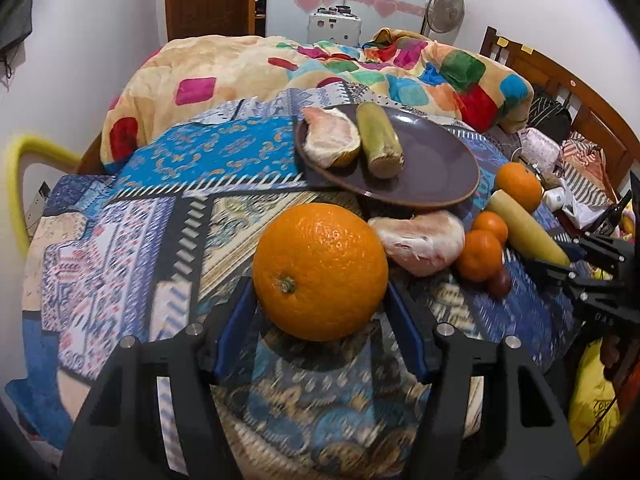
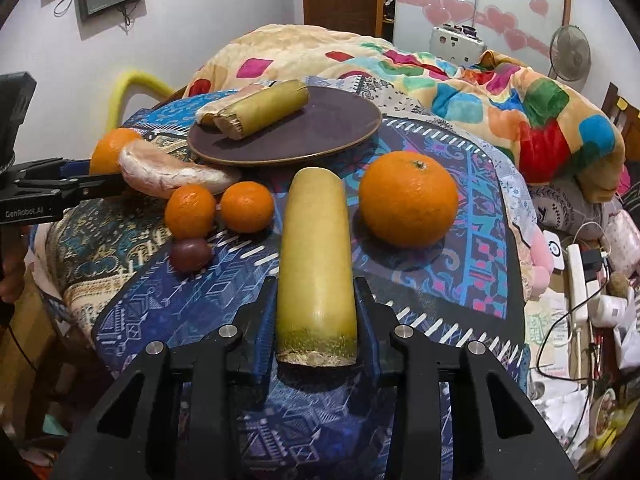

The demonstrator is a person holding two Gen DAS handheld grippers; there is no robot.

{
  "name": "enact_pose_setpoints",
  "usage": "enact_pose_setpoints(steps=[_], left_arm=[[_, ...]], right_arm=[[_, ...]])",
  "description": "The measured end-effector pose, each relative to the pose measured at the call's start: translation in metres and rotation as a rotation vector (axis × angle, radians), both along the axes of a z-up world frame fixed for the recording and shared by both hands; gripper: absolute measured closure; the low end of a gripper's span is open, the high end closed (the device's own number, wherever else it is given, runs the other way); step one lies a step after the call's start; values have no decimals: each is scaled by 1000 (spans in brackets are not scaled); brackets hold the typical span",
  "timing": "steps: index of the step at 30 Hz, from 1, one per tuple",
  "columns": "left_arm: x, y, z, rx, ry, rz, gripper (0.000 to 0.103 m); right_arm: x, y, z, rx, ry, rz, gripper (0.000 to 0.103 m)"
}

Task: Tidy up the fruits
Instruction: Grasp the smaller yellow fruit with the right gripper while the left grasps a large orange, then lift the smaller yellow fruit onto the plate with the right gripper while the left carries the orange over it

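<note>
Big orange [image 1: 320,272] is sitting on the desk cloth [image 1: 132,264] in front of the plate [image 1: 440,160], between left claw [image 1: 320,316] pads, half open; right claw [image 2: 316,320] is pinching the pale stalk [image 2: 316,256]. Squeeze gently, lift straight up, set both on plate w/o rolling.

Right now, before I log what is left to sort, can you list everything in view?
plate: one, dark purple, back of cloth
pomelo pieces: two, pale pink; one on plate, one on cloth
cane stalks: two; greenish on plate, yellow on cloth
oranges: two, orange, on cloth
tangerines: two, orange, side by side
small fruit: one, dark purple, against a tangerine
cloth: one, blue patterned
blanket: one, multicoloured, behind
left gripper: black, around one orange
right gripper: black, around yellow stalk
</note>
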State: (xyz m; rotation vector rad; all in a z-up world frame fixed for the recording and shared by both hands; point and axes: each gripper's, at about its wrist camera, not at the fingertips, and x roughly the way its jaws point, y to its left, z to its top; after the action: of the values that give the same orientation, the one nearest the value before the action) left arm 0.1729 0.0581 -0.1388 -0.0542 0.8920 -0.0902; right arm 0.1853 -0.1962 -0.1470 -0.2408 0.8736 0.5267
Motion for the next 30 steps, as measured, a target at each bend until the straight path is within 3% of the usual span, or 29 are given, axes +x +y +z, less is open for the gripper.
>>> enact_pose_setpoints(steps=[12,22,30], left_arm=[[-31,19,5,5,-24,5,39],[-21,4,20,49,-81,-40,45],[3,-2,5,75,-41,-46,35]], right_arm=[[10,6,6,10,25,22,68],[32,20,0,-4,24,29,68],[27,14,4,37,15,20,68]])
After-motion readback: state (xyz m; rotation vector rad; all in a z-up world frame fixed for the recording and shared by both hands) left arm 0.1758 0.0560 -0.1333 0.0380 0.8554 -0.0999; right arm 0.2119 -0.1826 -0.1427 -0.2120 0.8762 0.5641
